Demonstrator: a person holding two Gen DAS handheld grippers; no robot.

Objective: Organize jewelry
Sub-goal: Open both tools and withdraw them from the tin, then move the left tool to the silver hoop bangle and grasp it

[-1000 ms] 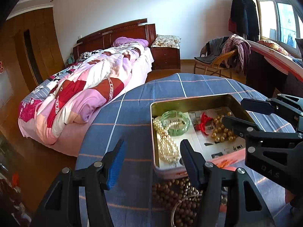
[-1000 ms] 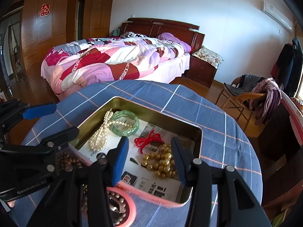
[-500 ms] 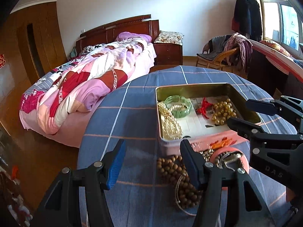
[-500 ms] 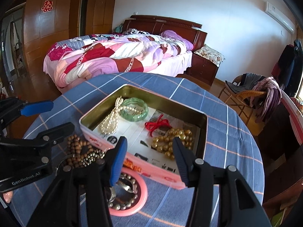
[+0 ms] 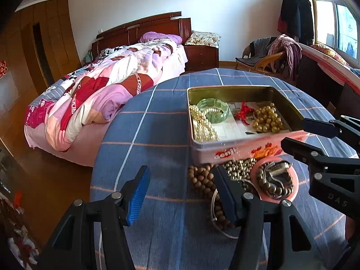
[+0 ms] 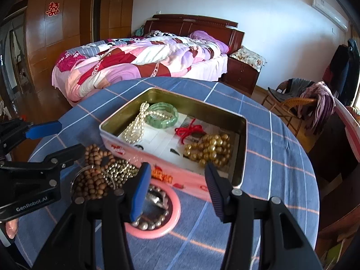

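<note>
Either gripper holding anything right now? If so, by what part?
Nothing held. Left gripper and right gripper both hover with open, empty jaws above the loose beads and pink dish before the tin.

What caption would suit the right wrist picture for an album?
Open right tool above a pink dish of beads, before a tin holding pearls, a green bangle and gold beads.

Standing against a white wall [image 6: 247, 4]: dark wooden bed [image 5: 144, 25], patchwork quilt [image 5: 108, 85] spilling over its side. Flanking it: nightstand [image 5: 202, 56] carrying a floral cushion. Lining the left: wooden wardrobe panels [image 6: 67, 22]. Holding draped clothes: wicker chair [image 5: 265, 60]. Letting in daylight: window [image 5: 337, 22]. Shining underneath: wooden floor [image 5: 45, 168]. Hanging high: air conditioner [image 6: 328, 11].
</note>
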